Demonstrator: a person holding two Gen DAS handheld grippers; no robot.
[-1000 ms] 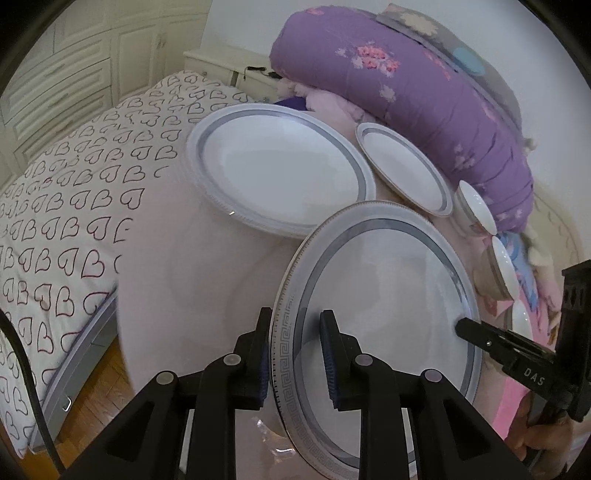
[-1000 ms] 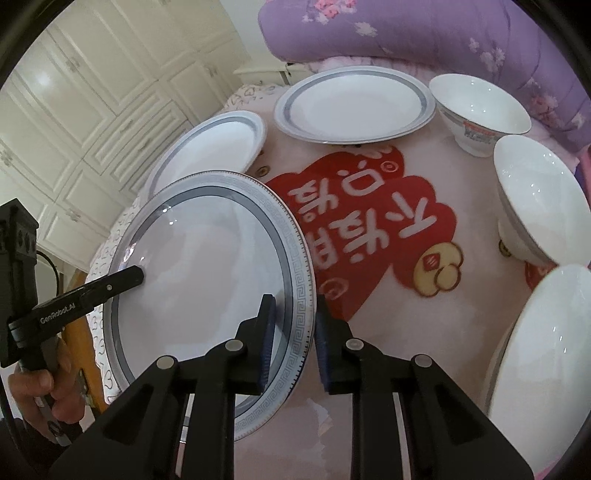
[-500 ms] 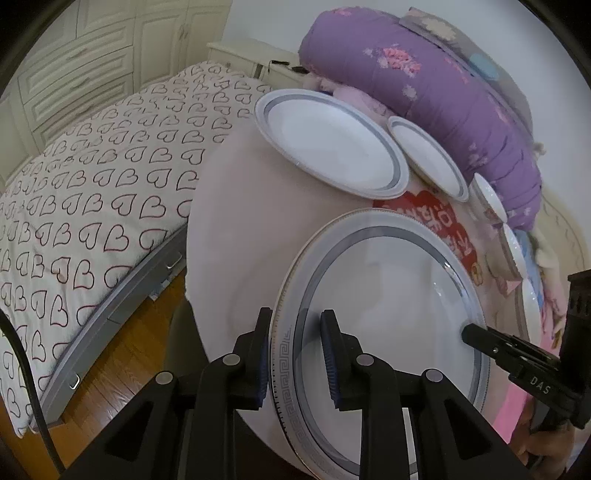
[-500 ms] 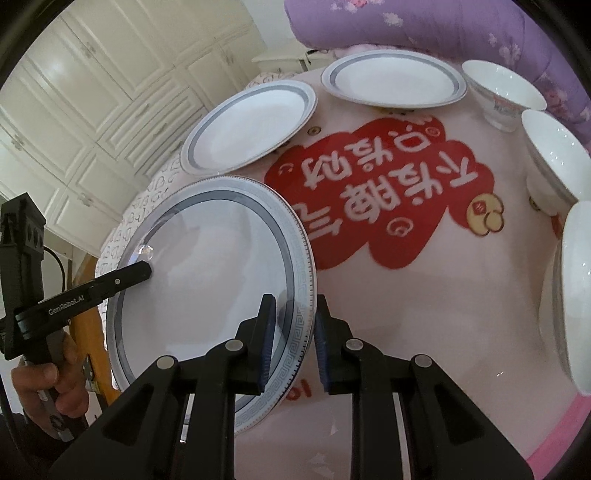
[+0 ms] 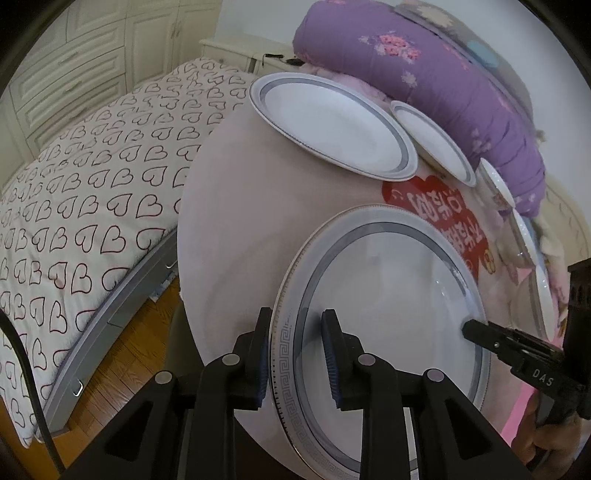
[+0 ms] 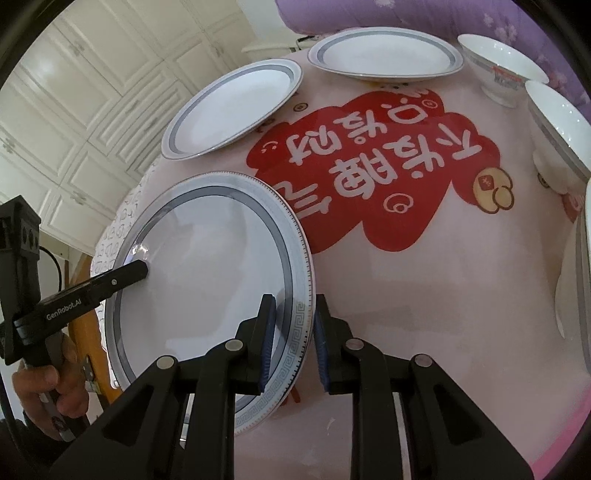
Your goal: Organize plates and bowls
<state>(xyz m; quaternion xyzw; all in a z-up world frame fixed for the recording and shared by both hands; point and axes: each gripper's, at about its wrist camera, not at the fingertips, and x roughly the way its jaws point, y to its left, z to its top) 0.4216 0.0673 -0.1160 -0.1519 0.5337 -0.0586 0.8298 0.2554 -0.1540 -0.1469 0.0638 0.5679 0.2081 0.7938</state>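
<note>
A bedroom: a round table point(image 5: 236, 206) under a pink cloth stands beside a bed point(image 5: 85, 177) with a heart-print cover, and white cupboards point(image 6: 74, 110) fill the background.

Left wrist view: the left gripper point(image 5: 297, 354) straddles the big plate point(image 5: 384, 317) at its 8 o'clock rim. Its jaws are opening, the rim between them and both pads close against it. The right gripper point(image 5: 466, 328) reaches the same plate at 3 o'clock. Two smaller plates, one point(image 5: 332, 122) beside the other point(image 5: 432, 140), lie towards 12 and 1 o'clock.

Right wrist view: the right gripper's jaws are opening too, the patterned rim between them. Bowls point(image 6: 498, 62) sit at 1 to 2 o'clock, by a purple quilt point(image 6: 406, 14).

The plate lies at the table's near edge, part of it seemingly overhanging. If one side lets go first, or either pad drags on the rim while backing off, the plate could tip or slide towards the floor.
</note>
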